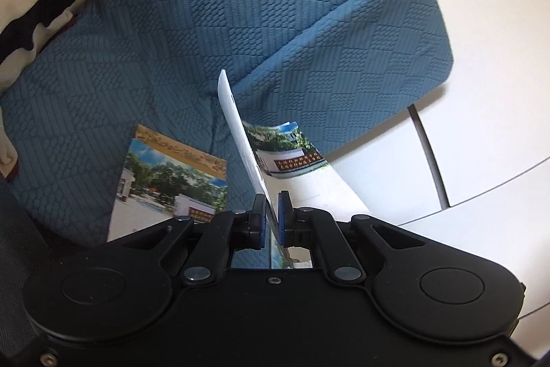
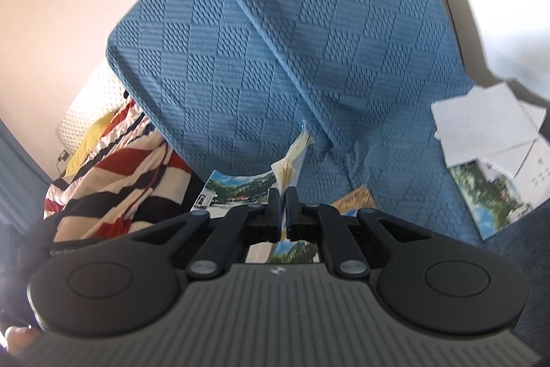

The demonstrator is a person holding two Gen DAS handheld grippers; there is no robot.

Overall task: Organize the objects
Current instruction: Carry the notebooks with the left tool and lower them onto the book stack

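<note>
My left gripper (image 1: pixel 271 199) is shut on a thin photo leaflet (image 1: pixel 237 126) that stands on edge. Its white back faces left, and its printed side with trees and a building curls out to the right. A second photo leaflet (image 1: pixel 172 181) lies flat on the blue quilted cushion (image 1: pixel 144 57) just left of the fingers. My right gripper (image 2: pixel 283 195) is shut on a creased, yellow-stained paper (image 2: pixel 292 157) that sticks up between its pads. A printed leaflet (image 2: pixel 237 186) shows just below and left of those pads.
Two blue quilted cushions (image 2: pixel 275 40) lean behind both grippers. A red, black and white striped blanket (image 2: pixel 113 177) and a white pillow (image 2: pixel 89 105) lie to the left. White tissues (image 2: pixel 488 122) and another photo leaflet (image 2: pixel 488 198) rest at the right. A white surface (image 1: pixel 481 126) borders the cushion.
</note>
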